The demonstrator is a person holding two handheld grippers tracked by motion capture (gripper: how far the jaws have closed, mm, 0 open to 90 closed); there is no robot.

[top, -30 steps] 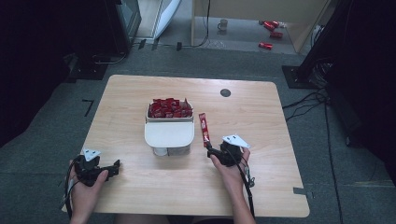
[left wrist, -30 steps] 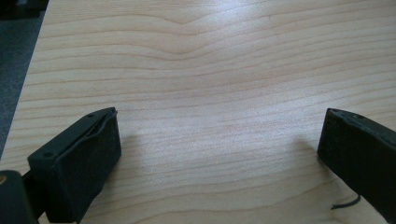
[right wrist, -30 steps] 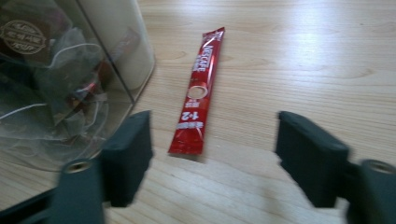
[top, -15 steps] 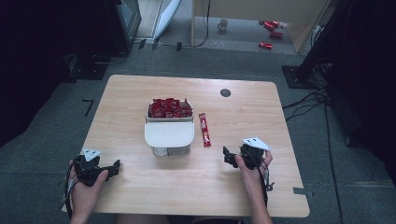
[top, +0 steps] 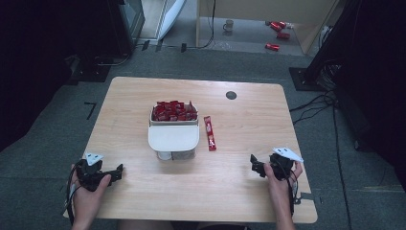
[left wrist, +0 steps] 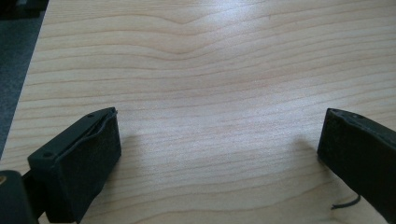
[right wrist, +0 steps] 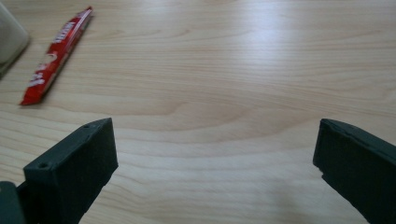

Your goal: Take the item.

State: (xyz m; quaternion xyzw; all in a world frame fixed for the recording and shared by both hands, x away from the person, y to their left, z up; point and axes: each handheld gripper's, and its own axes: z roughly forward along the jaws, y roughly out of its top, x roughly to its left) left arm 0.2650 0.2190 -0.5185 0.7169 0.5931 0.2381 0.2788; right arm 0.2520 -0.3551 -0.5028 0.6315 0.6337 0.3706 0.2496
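Now candy bar point(right wrist: 55, 56) well apart from right gripper point(right wrist: 212, 158) fingers.

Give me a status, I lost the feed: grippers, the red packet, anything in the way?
Right gripper open, empty, jaws just opened. Left gripper open, empty. Red packet flat on the table, beside the white container. Nothing between.

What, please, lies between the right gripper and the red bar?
Only bare table, as the right gripper view shows: the right gripper stands open, the red bar apart.
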